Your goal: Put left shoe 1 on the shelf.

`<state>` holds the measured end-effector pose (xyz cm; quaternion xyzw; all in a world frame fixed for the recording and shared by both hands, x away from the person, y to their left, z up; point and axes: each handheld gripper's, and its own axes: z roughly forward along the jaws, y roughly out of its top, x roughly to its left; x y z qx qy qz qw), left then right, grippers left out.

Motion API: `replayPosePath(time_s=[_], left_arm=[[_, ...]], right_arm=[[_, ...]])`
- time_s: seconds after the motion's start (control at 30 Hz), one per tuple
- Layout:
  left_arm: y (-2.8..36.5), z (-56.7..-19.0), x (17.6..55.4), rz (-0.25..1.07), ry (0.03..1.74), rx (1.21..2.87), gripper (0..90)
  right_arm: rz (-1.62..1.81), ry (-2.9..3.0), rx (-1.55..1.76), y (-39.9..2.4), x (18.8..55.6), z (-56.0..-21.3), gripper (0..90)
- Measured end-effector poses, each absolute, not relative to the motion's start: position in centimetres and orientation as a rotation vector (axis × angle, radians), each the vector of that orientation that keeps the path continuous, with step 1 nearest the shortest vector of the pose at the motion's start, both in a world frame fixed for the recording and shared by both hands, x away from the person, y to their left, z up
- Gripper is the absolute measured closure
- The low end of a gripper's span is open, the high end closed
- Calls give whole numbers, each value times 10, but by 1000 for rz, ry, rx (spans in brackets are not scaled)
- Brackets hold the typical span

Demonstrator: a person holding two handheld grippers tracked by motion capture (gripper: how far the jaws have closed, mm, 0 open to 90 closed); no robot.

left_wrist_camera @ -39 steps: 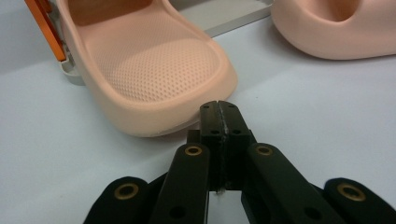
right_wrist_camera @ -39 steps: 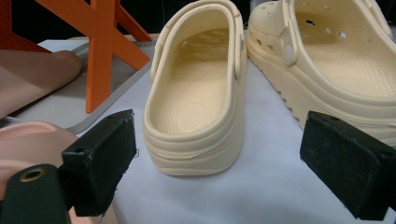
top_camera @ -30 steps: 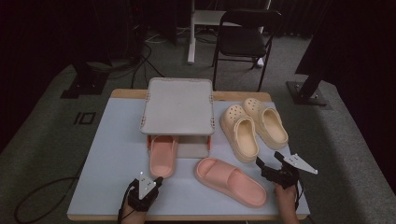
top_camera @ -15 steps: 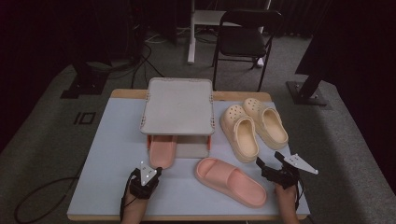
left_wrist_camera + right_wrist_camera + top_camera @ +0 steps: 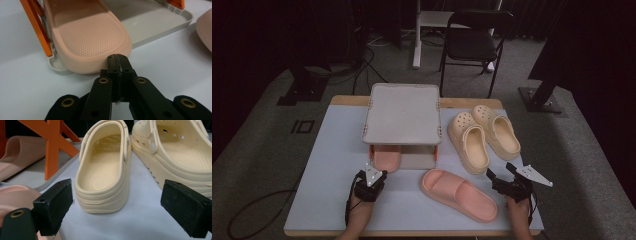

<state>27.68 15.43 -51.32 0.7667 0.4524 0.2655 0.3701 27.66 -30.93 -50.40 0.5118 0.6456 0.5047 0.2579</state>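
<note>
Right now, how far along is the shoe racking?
Done: one pink slide sits on the rack's lower shelf. In hand: the shut left hand-held gripper is at that slide's heel. Left: the other pink slide and two cream clogs lie on the table; the right hand-held gripper is open, empty.

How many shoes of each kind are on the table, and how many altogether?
Pink slides: 2, one on the rack's lower shelf, one loose on the table.
Cream clogs: 2, side by side, and.
Total: 4 shoes.
</note>
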Motion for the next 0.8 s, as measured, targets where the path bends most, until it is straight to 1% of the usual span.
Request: replayPosePath(time_s=[0.43,0.8], left_arm=[[152,-516,298,671,1190,1975,899],[153,-514,298,649,1173,1988,894]], right_arm=[[1371,1749,1396,-310,276,-504,101],[1371,1756,1395,-309,276,-504,102]])
